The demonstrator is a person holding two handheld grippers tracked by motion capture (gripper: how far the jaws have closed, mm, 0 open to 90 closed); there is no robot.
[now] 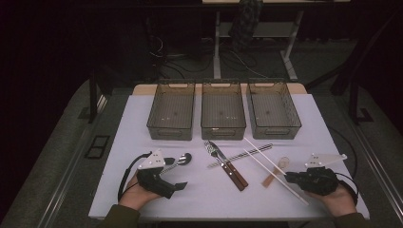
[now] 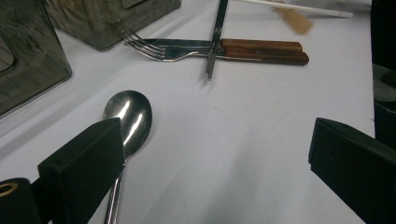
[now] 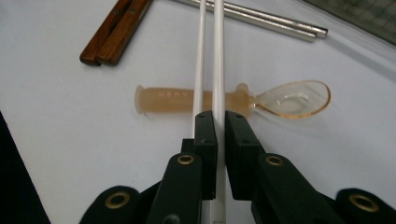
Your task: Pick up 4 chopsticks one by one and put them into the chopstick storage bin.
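My left gripper rests open on the white table, jaws wide apart. A metal spoon lies just beside its left jaw. My right gripper is shut on one white chopstick. The second white chopstick runs alongside it, just outside the jaws. Both cross over a translucent amber plastic spoon. A fork and a knife with wooden handles lie at the centre.
Three grey bins stand in a row at the back: left, middle, right. A pair of metal chopsticks lies across the fork and knife. Bare table lies between the two grippers.
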